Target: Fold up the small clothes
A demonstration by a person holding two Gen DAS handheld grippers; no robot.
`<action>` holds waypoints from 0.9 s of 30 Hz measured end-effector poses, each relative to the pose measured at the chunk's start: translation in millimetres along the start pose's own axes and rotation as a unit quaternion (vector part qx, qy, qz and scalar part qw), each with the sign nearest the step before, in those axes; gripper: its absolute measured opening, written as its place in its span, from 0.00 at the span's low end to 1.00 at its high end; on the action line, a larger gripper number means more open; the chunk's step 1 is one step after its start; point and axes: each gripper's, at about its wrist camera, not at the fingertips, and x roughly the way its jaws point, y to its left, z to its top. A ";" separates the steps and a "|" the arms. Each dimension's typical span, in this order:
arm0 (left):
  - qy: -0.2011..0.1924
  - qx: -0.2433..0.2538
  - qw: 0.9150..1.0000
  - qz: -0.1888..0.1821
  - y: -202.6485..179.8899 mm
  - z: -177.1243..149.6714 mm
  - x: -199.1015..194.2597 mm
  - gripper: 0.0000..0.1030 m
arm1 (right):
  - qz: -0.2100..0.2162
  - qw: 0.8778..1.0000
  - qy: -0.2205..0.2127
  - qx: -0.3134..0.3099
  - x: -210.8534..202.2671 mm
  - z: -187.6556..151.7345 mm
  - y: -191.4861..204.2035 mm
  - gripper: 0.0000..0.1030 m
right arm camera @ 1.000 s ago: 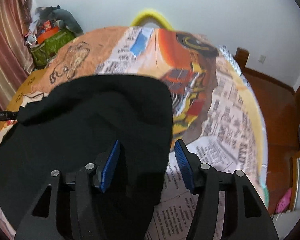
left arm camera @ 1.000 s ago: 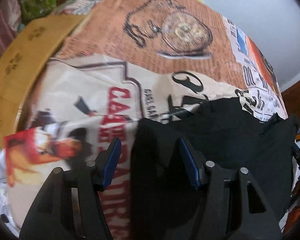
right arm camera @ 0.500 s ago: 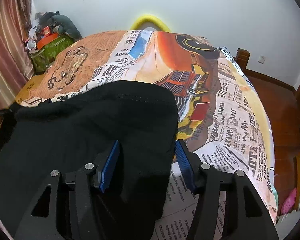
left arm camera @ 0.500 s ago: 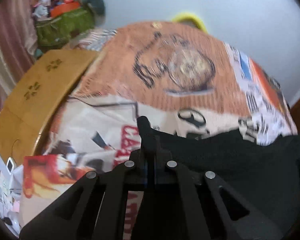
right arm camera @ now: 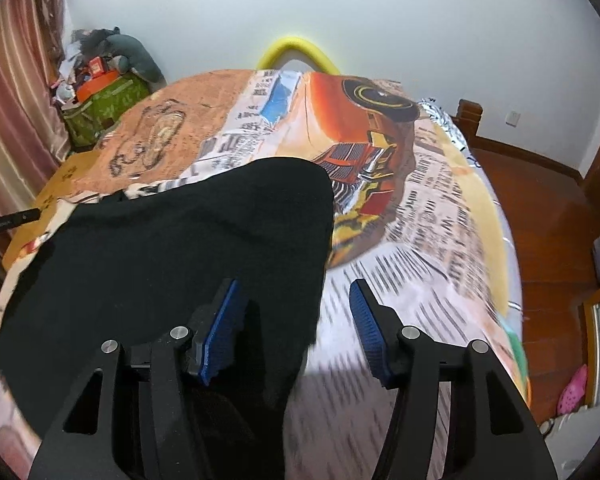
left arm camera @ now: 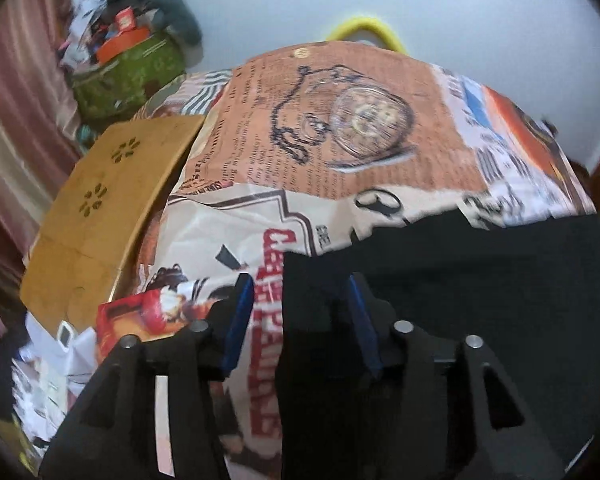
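A black garment (left arm camera: 460, 300) was spread on the bed (left arm camera: 340, 168), over the printed bedcover with newspaper and watch pictures. In the left wrist view its left edge lay between the jaws of the left gripper (left arm camera: 300, 312), with a corner of the cloth standing up beside the right pad. Half a second earlier these jaws had been clenched on that corner; they had just been opening again, and in the present view the pads stood apart and pressed on nothing, so the corner had been released. The cloth was still between them, but it was not held.

In the right wrist view the right gripper (right arm camera: 296, 320) was also released, at the same width as in the earlier pictures. The right edge of the garment (right arm camera: 180, 264) hung down between its jaws, nearer to the left pad, and whether it touched that pad could not be told.

It was judged that one short pull or smoothing of the left corner had been finished. The garment seemed flatter but not yet folded, so a new grasp on both sides was probably needed. A wooden board (left arm camera: 100, 216) lay beside the bed.
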 end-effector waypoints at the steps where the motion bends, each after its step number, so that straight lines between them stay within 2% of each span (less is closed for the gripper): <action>1: -0.001 0.012 1.000 -0.002 -4.8 -6.3 -6.5 0.53 | 0.002 1.000 -0.002 -0.001 -8.7 -4.1 0.6 0.52; 6: 0.005 0.069 0.997 -0.025 -24.0 -46.8 -37.8 0.65 | 0.016 1.000 -0.002 0.011 -40.6 -30.5 2.4 0.53; 10: 0.026 0.082 0.995 -0.043 -33.3 -77.1 -46.4 0.68 | 0.026 0.999 0.016 0.032 -53.8 -63.8 5.8 0.53; 17: 0.087 0.080 0.992 -0.050 -34.9 -128.6 -35.5 0.71 | 0.063 0.992 0.057 0.092 -54.4 -112.6 7.8 0.53; 20: 0.080 0.081 0.992 -0.048 -32.7 -145.1 -43.4 0.77 | 0.081 0.988 0.073 0.112 -49.8 -123.6 10.8 0.53; 24: 0.072 0.095 0.992 -0.047 -24.9 -160.2 -61.3 0.79 | 0.105 0.983 0.082 0.128 -41.2 -124.0 15.9 0.53; 27: 0.061 0.098 0.993 -0.028 -15.6 -166.6 -73.8 0.79 | 0.113 0.981 0.073 0.138 -34.9 -116.1 18.1 0.53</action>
